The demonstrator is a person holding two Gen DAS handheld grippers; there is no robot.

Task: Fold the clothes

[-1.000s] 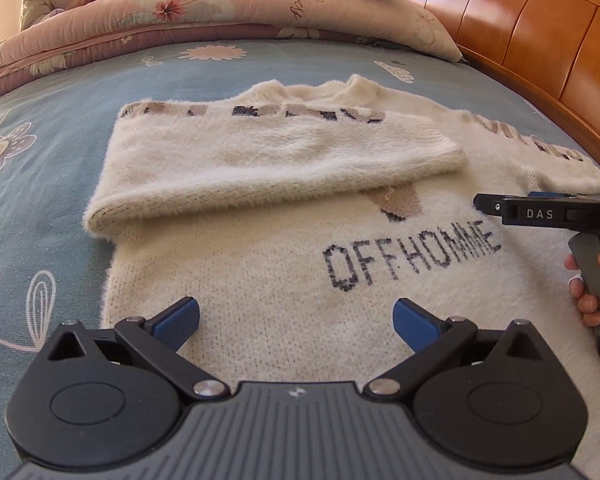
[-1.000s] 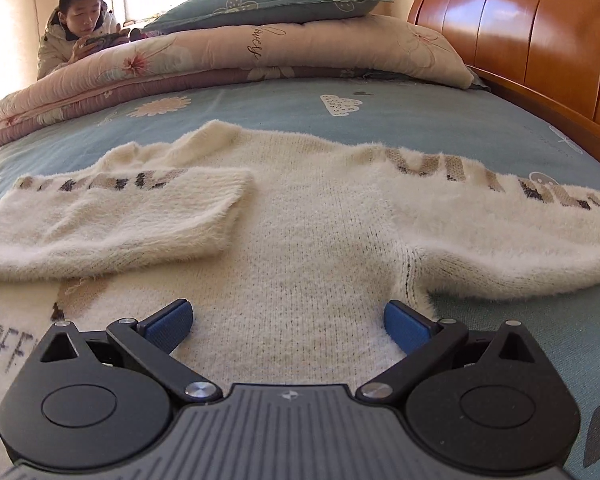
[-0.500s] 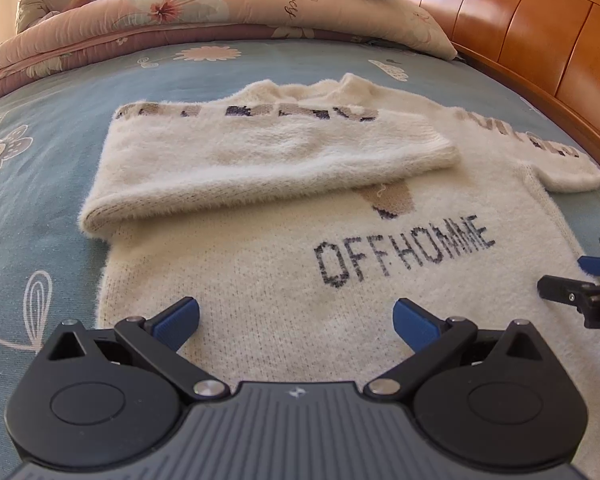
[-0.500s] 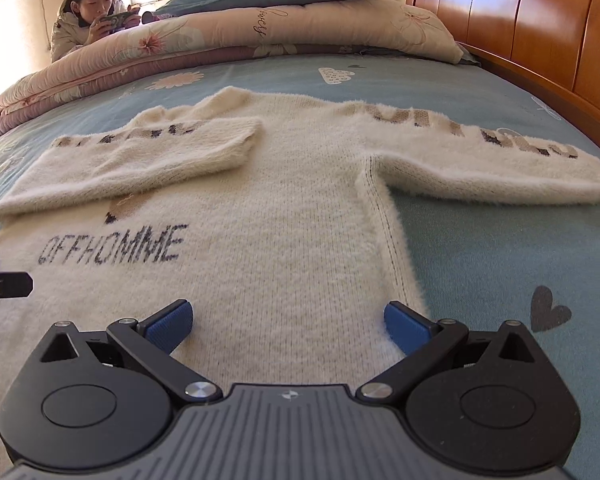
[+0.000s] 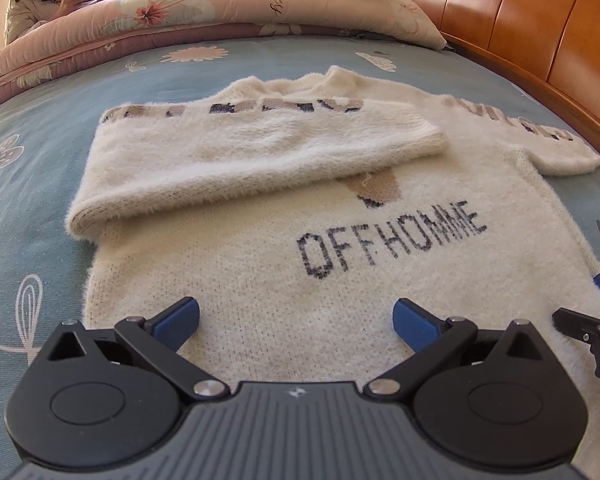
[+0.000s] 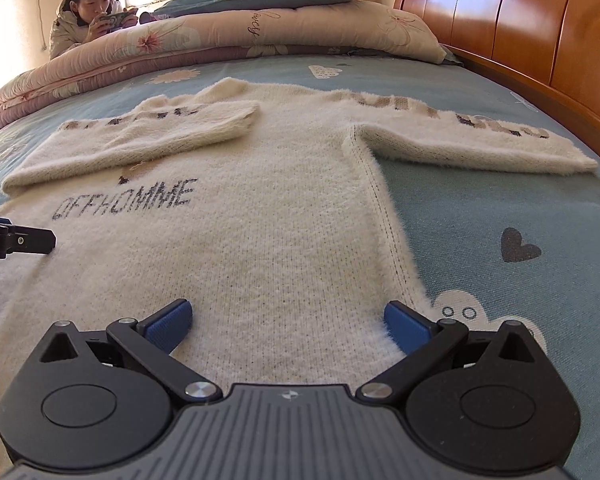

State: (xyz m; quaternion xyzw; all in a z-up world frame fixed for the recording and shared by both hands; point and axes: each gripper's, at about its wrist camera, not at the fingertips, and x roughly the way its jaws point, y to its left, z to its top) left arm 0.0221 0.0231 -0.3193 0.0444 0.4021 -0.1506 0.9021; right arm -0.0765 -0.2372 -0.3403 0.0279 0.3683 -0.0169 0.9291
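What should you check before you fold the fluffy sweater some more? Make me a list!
1. Left sleeve folded across the sweater: ok.
2. Right sleeve folded in: not ok, it lies stretched out on the bed sheet.
3. Left gripper jaws open and empty: ok.
4. Right gripper jaws open and empty, over the hem: ok.
5. Sweater body lying flat: ok.
6. Hem edge under the grippers smooth: cannot tell, hidden.
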